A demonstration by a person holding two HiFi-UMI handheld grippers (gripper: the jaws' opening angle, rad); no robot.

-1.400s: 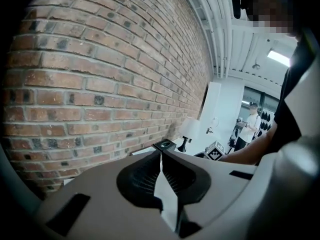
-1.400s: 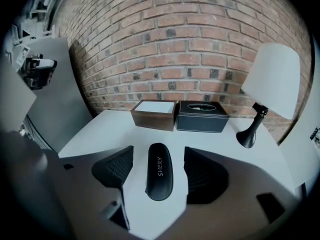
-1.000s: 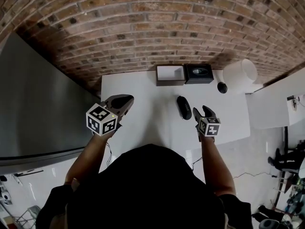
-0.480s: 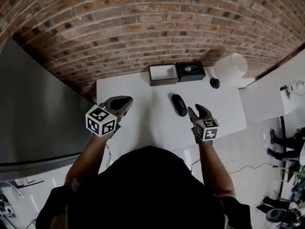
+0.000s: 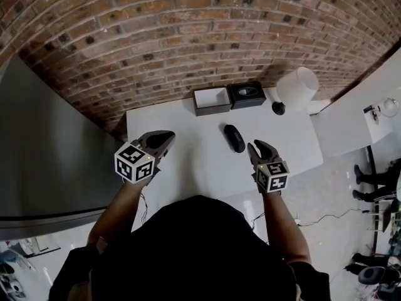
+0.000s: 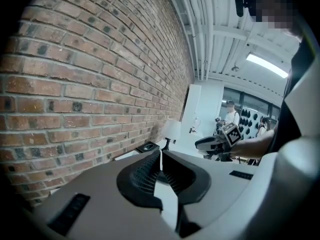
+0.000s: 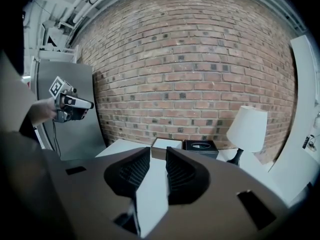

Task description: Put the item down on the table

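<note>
Black oblong item (image 5: 235, 138) is lying on the white table (image 5: 194, 152), just left of the nearer right gripper (image 5: 259, 147), whose empty jaws have just been closing to a narrow gap.

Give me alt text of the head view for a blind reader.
From above, a person holds the left gripper and right gripper, both empty, above a table by a brick wall; the right jaws have just been closing. A dark oblong item lies on the table, with an open box, a black box and a lamp behind it.
</note>
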